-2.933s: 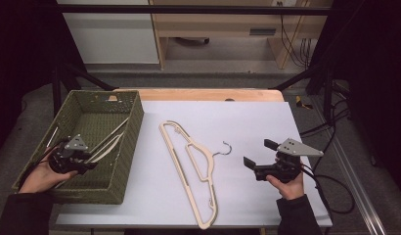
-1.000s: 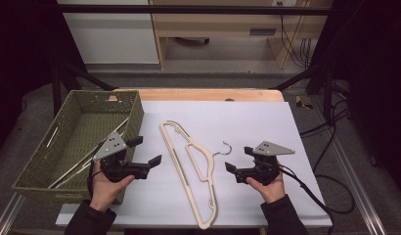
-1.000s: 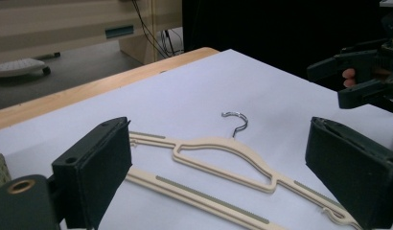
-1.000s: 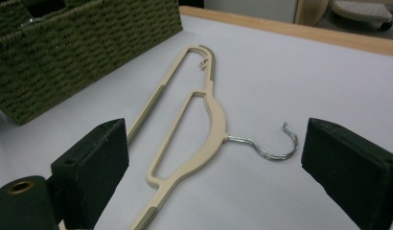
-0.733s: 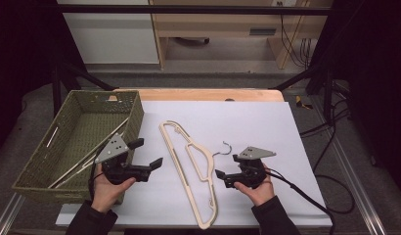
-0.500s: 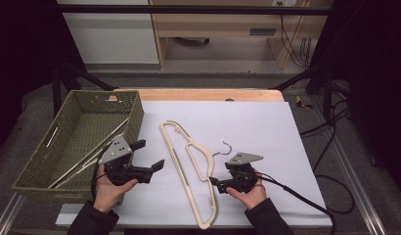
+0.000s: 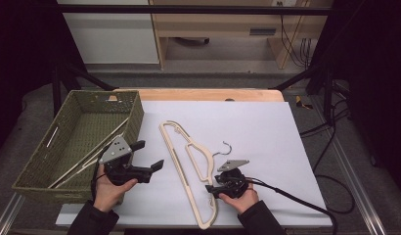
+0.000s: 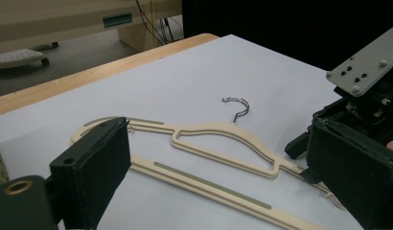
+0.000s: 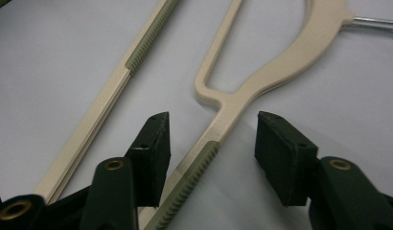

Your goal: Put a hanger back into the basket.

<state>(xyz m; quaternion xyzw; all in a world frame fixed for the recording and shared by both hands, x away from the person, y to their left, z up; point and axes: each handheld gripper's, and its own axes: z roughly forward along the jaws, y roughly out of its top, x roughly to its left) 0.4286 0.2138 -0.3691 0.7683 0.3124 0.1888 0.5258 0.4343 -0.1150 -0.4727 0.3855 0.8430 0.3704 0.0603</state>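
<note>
Now the right gripper (image 7: 211, 190), moved in from right of the cream hanger (image 7: 189, 166), straddles its shoulder arm w/ jaws spread, not yet pinching; left gripper (image 7: 148, 157) waits open beside it; grasp looks imminent.
</note>
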